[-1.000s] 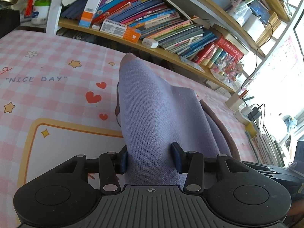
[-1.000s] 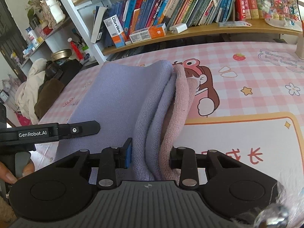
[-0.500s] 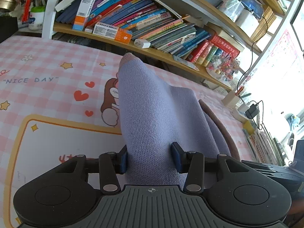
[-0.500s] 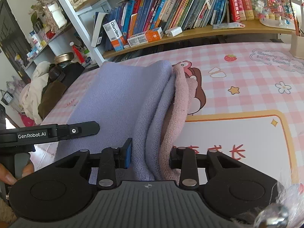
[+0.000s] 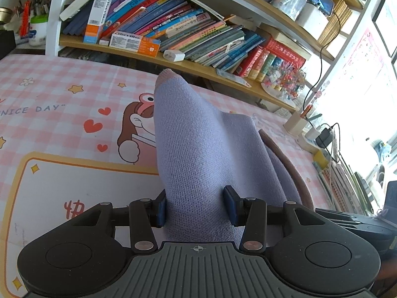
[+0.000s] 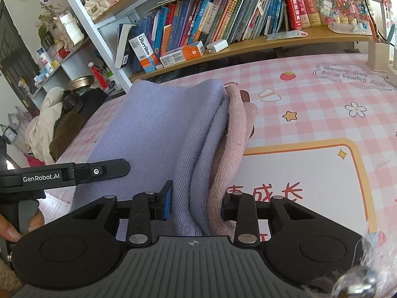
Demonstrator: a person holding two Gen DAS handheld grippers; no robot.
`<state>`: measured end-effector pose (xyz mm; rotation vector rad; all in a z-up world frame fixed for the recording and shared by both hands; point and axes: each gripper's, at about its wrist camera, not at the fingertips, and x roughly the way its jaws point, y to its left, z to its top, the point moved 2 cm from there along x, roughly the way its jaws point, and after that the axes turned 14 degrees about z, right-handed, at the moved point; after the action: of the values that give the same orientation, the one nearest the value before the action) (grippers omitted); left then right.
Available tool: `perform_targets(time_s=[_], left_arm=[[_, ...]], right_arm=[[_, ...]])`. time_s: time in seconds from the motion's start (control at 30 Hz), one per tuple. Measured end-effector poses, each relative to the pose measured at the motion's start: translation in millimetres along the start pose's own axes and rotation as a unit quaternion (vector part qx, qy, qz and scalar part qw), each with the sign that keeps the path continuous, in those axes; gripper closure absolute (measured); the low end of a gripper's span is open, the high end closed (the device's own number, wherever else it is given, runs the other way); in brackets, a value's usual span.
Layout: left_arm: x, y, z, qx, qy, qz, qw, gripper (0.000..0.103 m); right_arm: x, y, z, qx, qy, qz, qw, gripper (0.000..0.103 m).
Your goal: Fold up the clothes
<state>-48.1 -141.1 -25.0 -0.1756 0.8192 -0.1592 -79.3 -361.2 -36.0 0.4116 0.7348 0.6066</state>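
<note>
The lilac knit garment (image 5: 203, 149) hangs bunched between both grippers, held up over the desk (image 5: 62, 94) with its pink checked cover; its far end droops toward the cartoon print and I cannot tell whether it touches the surface there. The left gripper (image 5: 197, 207) has its fingers (image 5: 161, 208) pinching a thick gather of the lilac fabric. The right gripper (image 6: 196, 202) has its fingers (image 6: 166, 198) pinching several stacked layers, lilac on the left and a dusty pink layer (image 6: 233, 134) on the right, so the piece already looks doubled over at least once. In the right wrist view the other tool's handle shows at the left edge, level with the cloth.

This looks like the carry-and-lay part of a fold: both near corners are gripped and the cloth is lifted. The next move likely calls for keeping the two grips level and taut, lowering the held edge onto the desk so the layers line up, then letting go without dragging the stack askew.
</note>
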Motion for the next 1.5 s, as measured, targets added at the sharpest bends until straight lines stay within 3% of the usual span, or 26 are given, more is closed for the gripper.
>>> perform_targets(time_s=[0.6, 1.1, 1.27, 1.5], left_arm=[[10.5, 40.5, 15.6, 0.001, 0.001, -0.029, 0.9996, 0.059], [23.1, 141.7, 64.0, 0.014, 0.022, -0.071, 0.9971, 0.059], [34.3, 179.6, 85.6, -0.002, 0.025, -0.092, 0.9954, 0.059], [60.1, 214.2, 128.1, -0.011, 0.012, -0.100, 0.9949, 0.059]], right_arm=[[26.5, 26.4, 9.0, -0.005, -0.004, -0.026, 1.000, 0.072], [110.0, 100.7, 20.2, 0.003, -0.014, -0.066, 0.998, 0.072], [140.4, 121.4, 30.9, -0.002, -0.013, -0.074, 0.997, 0.072], [191.8, 136.8, 73.9, -0.038, -0.011, -0.077, 0.996, 0.072]])
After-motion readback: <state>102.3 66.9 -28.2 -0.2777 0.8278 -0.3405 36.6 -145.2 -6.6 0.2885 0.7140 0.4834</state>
